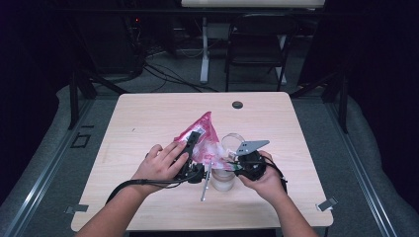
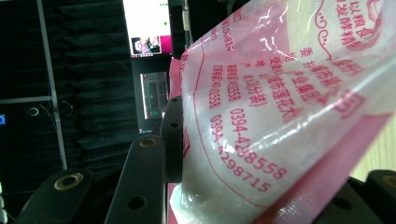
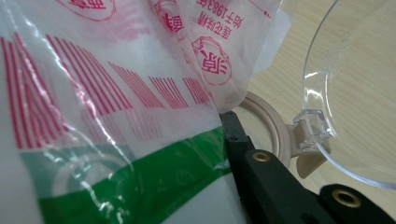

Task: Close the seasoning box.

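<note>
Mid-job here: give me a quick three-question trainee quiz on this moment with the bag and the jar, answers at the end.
1. True or false: the pink plastic bag lies flat on the wooden table, untouched.
2. Which gripper has its jaws on the bag's pink side: A) left gripper, B) right gripper, C) neither?
3. Fill in: the jar stands with its clear hinged lid ____.

Key
1. False: both grippers hold it up, tilted above the jar.
2. A; the left gripper view shows the bag pinched between its jaws.
3. Open; the right gripper view shows the lid swung back from the beige rim.
</note>
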`<act>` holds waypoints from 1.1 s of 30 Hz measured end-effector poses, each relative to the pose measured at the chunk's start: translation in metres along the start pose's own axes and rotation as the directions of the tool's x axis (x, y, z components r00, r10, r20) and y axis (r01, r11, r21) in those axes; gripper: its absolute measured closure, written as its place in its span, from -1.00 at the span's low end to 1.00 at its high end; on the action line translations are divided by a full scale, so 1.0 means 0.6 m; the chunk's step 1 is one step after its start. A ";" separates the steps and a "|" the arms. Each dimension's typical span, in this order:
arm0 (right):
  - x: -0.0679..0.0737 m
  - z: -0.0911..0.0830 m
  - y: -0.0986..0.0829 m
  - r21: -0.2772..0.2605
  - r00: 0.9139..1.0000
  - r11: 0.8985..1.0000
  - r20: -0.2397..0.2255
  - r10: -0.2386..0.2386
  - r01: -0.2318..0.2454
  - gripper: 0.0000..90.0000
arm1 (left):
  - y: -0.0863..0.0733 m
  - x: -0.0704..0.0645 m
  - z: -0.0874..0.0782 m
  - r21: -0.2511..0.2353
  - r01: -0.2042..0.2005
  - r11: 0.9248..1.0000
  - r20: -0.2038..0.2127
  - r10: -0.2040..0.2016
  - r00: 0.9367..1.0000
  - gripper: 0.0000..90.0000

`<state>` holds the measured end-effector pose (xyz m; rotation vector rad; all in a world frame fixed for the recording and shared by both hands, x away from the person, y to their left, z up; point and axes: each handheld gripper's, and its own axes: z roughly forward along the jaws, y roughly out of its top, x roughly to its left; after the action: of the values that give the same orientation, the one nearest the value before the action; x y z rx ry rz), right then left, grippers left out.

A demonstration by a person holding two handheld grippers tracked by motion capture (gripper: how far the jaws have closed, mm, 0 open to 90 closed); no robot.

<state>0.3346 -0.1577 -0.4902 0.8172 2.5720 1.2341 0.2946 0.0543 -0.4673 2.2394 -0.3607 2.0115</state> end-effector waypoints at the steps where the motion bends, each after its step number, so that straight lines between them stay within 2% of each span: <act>1: 0.000 0.000 0.000 0.001 1.000 1.000 0.000 0.000 0.000 1.00 | 0.001 0.001 0.000 0.002 -0.003 1.000 0.003 0.003 1.000 0.47; 3: 0.000 0.000 0.000 0.006 1.000 1.000 -0.002 0.000 0.000 1.00 | 0.002 0.003 0.001 -0.003 -0.019 1.000 0.002 0.019 1.000 0.47; 16: 0.001 0.000 0.000 0.007 1.000 1.000 -0.007 0.001 -0.001 1.00 | 0.004 0.007 -0.001 0.004 -0.050 0.999 0.013 0.050 0.999 0.47; 33: -0.001 0.002 -0.001 0.015 1.000 1.000 -0.005 -0.003 0.003 1.00 | 0.005 0.007 0.001 0.004 -0.066 0.998 0.017 0.066 0.998 0.46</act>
<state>0.3353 -0.1574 -0.4916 0.8141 2.5879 1.2193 0.2947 0.0511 -0.4633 2.2774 -0.4376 2.0284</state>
